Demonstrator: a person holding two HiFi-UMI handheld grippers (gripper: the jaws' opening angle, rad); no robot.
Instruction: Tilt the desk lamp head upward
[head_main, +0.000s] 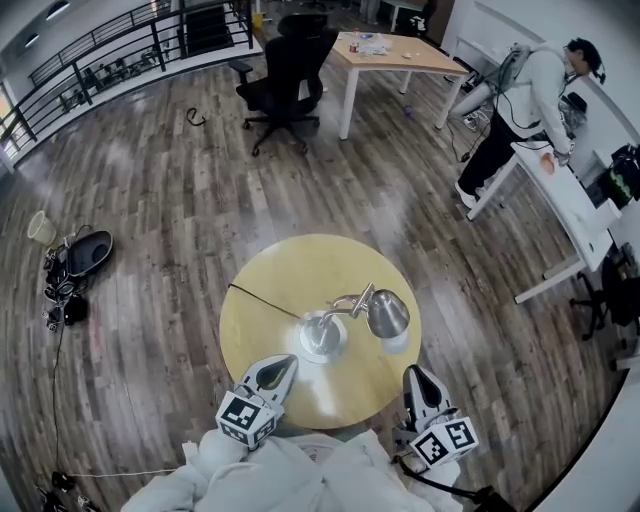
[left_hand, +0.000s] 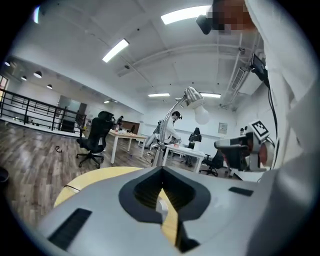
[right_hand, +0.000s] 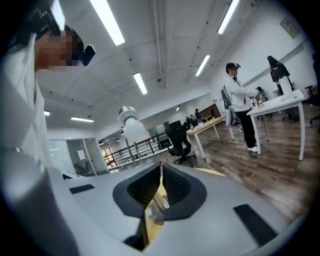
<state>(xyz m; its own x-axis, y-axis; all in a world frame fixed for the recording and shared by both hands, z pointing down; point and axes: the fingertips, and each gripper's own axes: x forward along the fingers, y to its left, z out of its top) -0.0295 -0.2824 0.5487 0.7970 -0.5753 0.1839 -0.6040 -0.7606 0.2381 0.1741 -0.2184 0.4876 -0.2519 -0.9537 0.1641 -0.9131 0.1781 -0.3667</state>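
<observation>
Round table (head_main: 290, 270): pale yellow top, thin black cable (head_main: 262, 300) across it. Desk lamp (head_main: 385, 312): shiny silver, white bulb (left_hand: 201, 116). Left gripper (head_main: 290, 362) and right gripper (head_main: 412, 372): grey shells, black ribbed pads (left_hand: 147, 192), white cubes with black square markers. Floor (head_main: 150, 220): dark brown planks. Office chair (head_main: 290, 65): black.

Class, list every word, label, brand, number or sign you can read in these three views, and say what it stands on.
No text can be read anywhere.
Left gripper and right gripper: their cubes carry black-and-white square patterns only, no letters.
Wall notice: too small to read.
Desk lamp: no brand visible.
</observation>
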